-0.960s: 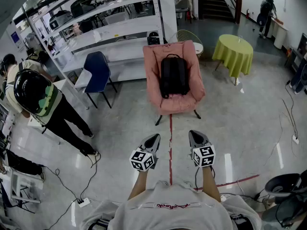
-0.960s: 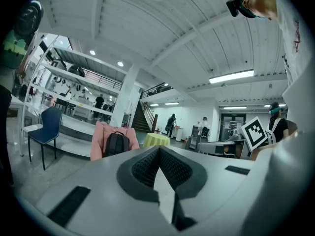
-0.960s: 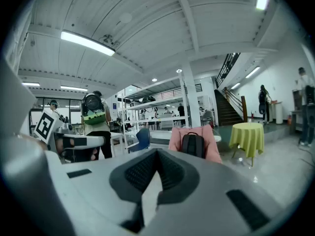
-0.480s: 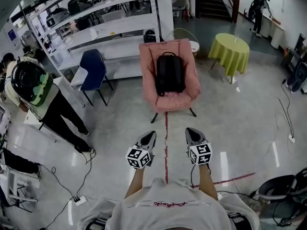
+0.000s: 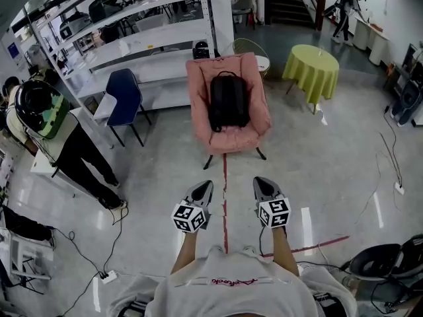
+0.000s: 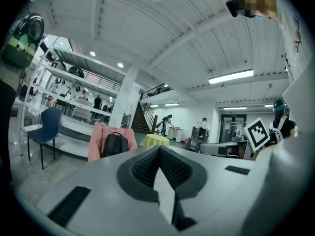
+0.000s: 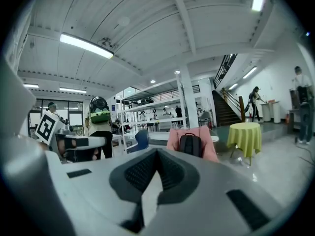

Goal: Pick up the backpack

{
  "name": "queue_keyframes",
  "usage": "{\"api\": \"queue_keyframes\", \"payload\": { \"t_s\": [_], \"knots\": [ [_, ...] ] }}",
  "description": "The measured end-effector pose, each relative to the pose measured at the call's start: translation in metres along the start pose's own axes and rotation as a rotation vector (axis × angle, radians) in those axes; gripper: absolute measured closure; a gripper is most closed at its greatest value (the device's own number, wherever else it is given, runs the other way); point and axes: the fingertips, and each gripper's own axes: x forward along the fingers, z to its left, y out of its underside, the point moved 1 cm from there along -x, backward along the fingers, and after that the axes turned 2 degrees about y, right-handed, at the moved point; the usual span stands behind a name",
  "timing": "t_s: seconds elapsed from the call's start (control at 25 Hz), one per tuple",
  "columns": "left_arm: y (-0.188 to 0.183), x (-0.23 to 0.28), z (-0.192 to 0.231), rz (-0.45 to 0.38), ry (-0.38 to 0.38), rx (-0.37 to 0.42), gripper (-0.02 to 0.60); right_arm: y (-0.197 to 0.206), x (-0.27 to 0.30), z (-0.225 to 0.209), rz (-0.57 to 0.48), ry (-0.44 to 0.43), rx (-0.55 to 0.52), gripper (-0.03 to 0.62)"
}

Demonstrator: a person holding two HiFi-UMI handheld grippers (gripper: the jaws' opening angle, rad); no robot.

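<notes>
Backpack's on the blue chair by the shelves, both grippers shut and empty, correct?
Not quite. The backpack rests on the pink armchair, not the blue chair; the head view shows it. The left gripper and right gripper are shut and empty, as you said.

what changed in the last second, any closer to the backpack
Very little. The whole head view slid slightly up and left, carrying the backpack on the pink armchair with it, and it looks no nearer. Nothing was taken hold of or let go. The left gripper and right gripper stay shut and empty, side by side over the floor, well short of the chair.
</notes>
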Motion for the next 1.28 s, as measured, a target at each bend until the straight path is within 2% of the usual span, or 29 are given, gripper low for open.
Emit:
{"api": "queue_keyframes", "payload": {
  "t_s": [0.76, 1.0, 1.28],
  "knots": [
    [0.027, 0.052, -0.057, 0.035, -0.016, -0.011, 0.572, 0.017, -0.021, -0.058, 0.041, -0.061, 0.011, 0.576],
    [0.025, 0.062, -0.043, 0.034, -0.037, -0.003, 0.572, 0.019, 0.000, -0.063, 0.041, -0.083, 0.012, 0.576],
    [0.026, 0.092, -0.002, 0.032, -0.030, -0.016, 0.572, 0.020, 0.048, -0.070, 0.048, -0.074, 0.006, 0.576]
  ]
}}
